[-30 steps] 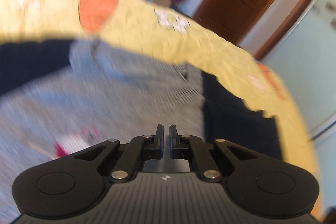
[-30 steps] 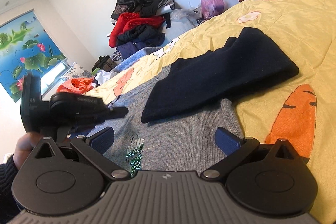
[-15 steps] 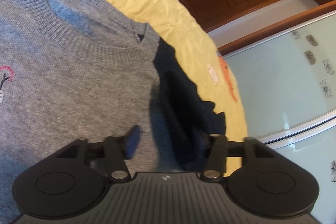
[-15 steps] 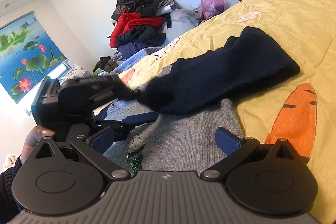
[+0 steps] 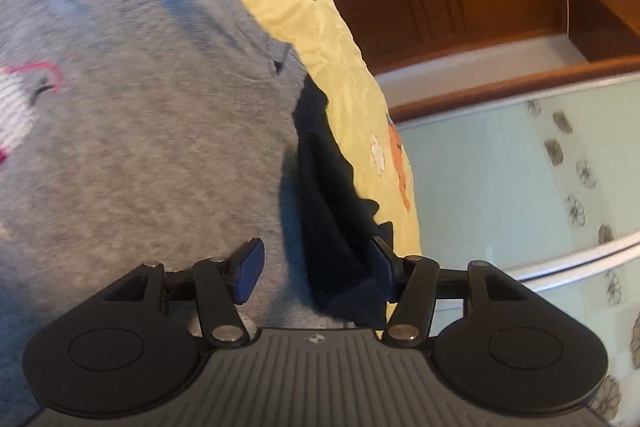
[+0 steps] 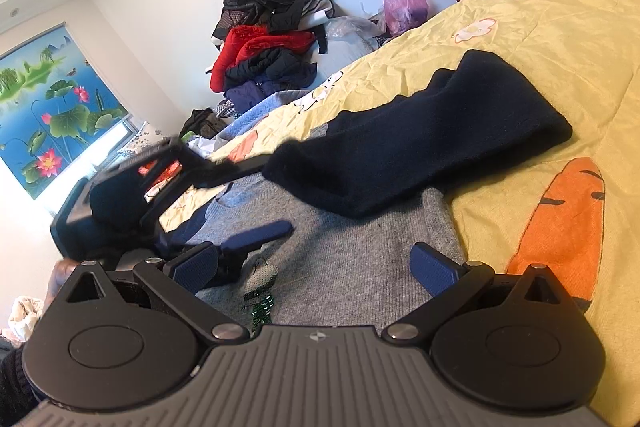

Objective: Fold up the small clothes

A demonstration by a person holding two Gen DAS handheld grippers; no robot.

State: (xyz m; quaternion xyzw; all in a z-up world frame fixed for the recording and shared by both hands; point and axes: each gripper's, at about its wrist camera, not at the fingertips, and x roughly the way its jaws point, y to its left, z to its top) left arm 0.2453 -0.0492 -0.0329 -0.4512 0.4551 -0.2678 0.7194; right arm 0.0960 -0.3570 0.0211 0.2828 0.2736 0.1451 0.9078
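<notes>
The grey sweater (image 6: 352, 259) is spread flat on the yellow bedspread (image 6: 560, 39). The navy sleeve (image 6: 420, 147) is draped across it, long axis running away up-right. The left gripper (image 5: 316, 267) is nearer, jaws just opened, straddling the sleeve's end unclamped. The right gripper (image 6: 320, 267) is released, empty.
</notes>
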